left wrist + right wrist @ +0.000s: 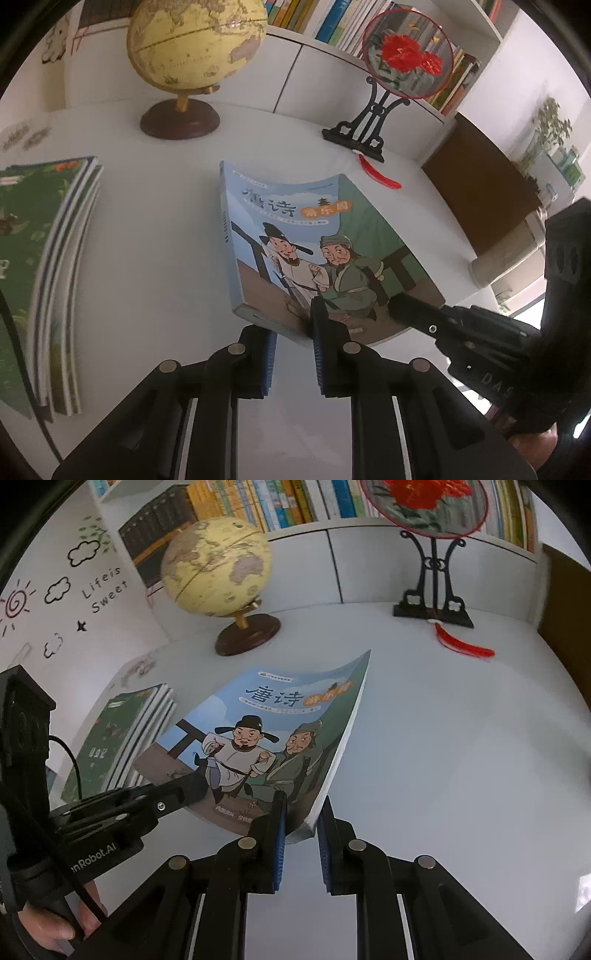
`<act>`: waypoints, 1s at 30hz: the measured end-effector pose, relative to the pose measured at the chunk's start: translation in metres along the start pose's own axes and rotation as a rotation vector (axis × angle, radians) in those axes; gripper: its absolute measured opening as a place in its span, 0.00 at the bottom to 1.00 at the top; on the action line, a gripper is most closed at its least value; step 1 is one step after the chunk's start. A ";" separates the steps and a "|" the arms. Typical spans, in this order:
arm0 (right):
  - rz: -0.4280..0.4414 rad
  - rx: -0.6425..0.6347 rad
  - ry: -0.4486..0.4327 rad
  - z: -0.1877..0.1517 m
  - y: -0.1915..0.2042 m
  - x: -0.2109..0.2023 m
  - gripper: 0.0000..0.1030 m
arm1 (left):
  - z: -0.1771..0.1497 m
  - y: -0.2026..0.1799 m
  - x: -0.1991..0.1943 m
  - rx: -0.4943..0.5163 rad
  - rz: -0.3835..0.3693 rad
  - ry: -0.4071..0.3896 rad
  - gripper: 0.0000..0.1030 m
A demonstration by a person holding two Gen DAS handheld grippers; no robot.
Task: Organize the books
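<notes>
Bookshelf [295, 502] packed with upright books [258, 506].

The book [280, 738] has a smooth, slightly glossy paper cover and a pale, matt page block. The table [461, 757] is a smooth white surface with a soft sheen. The globe [195, 40] looks like satin-finished printed paper on a dark, polished wooden base with a brass-coloured metal post. The fan [408, 53] is sheer embroidered cloth on a dark lacquered stand. Both grippers' jaws are matt black plastic with ribbed blue pads [279, 834] and dull metal pins.
</notes>
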State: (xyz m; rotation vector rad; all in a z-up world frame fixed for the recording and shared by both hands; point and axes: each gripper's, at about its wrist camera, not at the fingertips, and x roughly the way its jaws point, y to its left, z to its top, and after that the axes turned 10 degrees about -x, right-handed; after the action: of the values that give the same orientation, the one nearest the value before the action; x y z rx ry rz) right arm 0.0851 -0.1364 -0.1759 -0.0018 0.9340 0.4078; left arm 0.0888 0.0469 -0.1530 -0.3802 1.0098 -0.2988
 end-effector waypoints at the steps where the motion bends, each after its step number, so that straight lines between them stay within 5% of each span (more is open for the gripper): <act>1: 0.010 -0.002 -0.003 0.000 0.000 -0.001 0.14 | -0.001 -0.003 -0.004 0.022 0.017 -0.011 0.15; 18: 0.045 -0.160 -0.101 0.022 0.049 -0.037 0.15 | 0.001 -0.001 -0.074 0.032 0.097 -0.195 0.15; 30: 0.161 -0.257 -0.180 0.049 0.137 -0.036 0.15 | 0.003 0.063 -0.142 -0.045 0.219 -0.331 0.16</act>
State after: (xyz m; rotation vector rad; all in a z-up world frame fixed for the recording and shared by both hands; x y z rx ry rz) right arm 0.0576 -0.0134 -0.0946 -0.1232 0.7015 0.6648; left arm 0.0244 0.1626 -0.0709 -0.3424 0.7249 -0.0133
